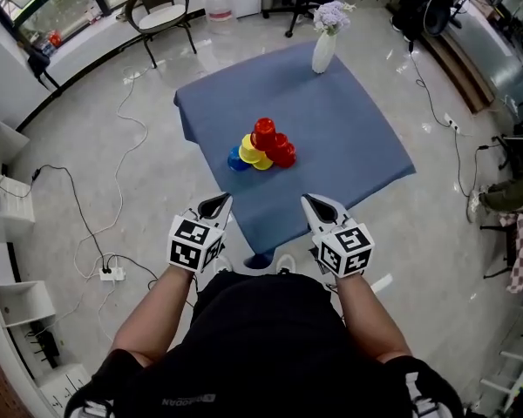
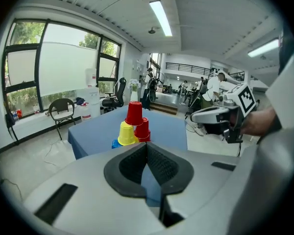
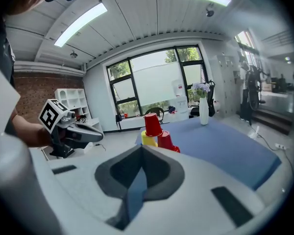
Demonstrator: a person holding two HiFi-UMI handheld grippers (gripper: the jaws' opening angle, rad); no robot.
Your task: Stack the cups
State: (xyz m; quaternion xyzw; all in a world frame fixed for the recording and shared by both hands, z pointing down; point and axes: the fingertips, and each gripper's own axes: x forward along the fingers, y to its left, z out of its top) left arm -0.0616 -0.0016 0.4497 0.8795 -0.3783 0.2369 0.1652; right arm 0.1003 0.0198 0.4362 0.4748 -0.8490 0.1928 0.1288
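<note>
1. The cups [image 1: 261, 148] are standing mouth-down in a small pyramid with their long axes upright, and one red cup [image 1: 264, 132] is sitting on top.
2. The vase [image 1: 323, 52] at the 12 o'clock edge of the bench [image 1: 357, 138] is holding flowers [image 1: 331, 14].
3. The cups are lying at 1 o'clock from the left tool [image 1: 216, 204] and at 11 o'clock from the right tool [image 1: 315, 205], well apart from both.
4. Both tools are hovering with jaws pressed together, gripping nothing.

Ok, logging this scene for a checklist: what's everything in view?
red plastic cups: at least two, red, top and right of the pile
yellow plastic cups: at least one, yellow, pile's left
blue plastic cup: one, blue, pile's lower left
cloth-covered table: one, blue, under the pile
vase with pale flowers: one, white, table's far edge
armchair: one, dark, beyond the table
left gripper: one, white, shut, empty, before the table
right gripper: one, white, shut, empty, beside it
</note>
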